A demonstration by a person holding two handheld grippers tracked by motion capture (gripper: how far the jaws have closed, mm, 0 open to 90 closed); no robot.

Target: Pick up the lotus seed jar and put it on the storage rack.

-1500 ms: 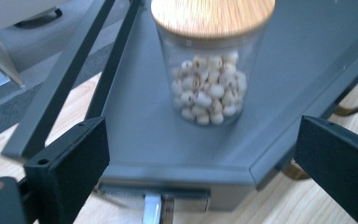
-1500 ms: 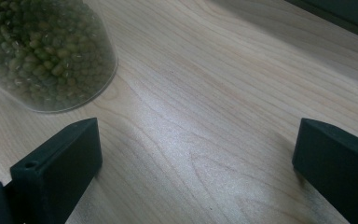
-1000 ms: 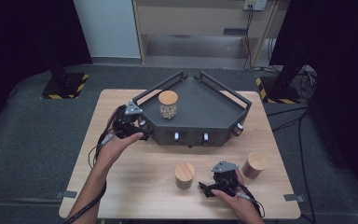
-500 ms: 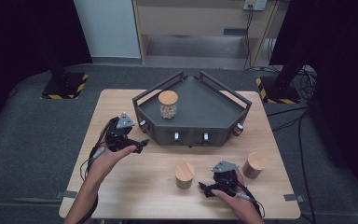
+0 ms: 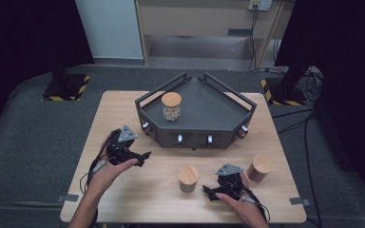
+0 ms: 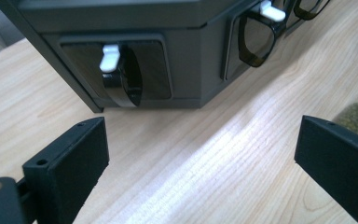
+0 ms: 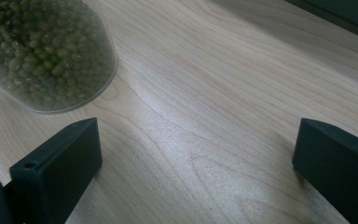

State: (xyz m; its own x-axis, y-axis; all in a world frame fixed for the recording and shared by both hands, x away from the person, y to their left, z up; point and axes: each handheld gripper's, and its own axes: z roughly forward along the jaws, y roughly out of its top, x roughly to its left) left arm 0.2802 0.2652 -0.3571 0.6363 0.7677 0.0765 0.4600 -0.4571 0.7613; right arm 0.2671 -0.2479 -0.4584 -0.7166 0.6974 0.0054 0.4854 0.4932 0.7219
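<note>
A dark grey angular tray point(image 5: 218, 116) stands at the table's far middle, and a glass jar with a wooden lid point(image 5: 171, 105) stands on its left part. Two more wooden-lidded jars stand on the table, one at the front middle point(image 5: 188, 178) and one to the right point(image 5: 259, 167). My left gripper point(image 5: 144, 159) is open over bare wood, short of the tray's left front corner. In the left gripper view point(image 6: 200, 154) its jaws are wide apart, facing a white latch point(image 6: 109, 56). My right gripper point(image 5: 207, 194) is open beside the middle jar of green beans point(image 7: 42, 51), with its jaws point(image 7: 196, 158) holding nothing.
The tray's front face carries several dark clips with white tabs point(image 6: 272, 11). Bare wooden table point(image 5: 138, 194) lies in front of both grippers. Cables trail from each gripper toward the front edge. Dark floor surrounds the table.
My left gripper has drawn back from the tray's left corner toward the front of the table. The right gripper has stayed where it was.
</note>
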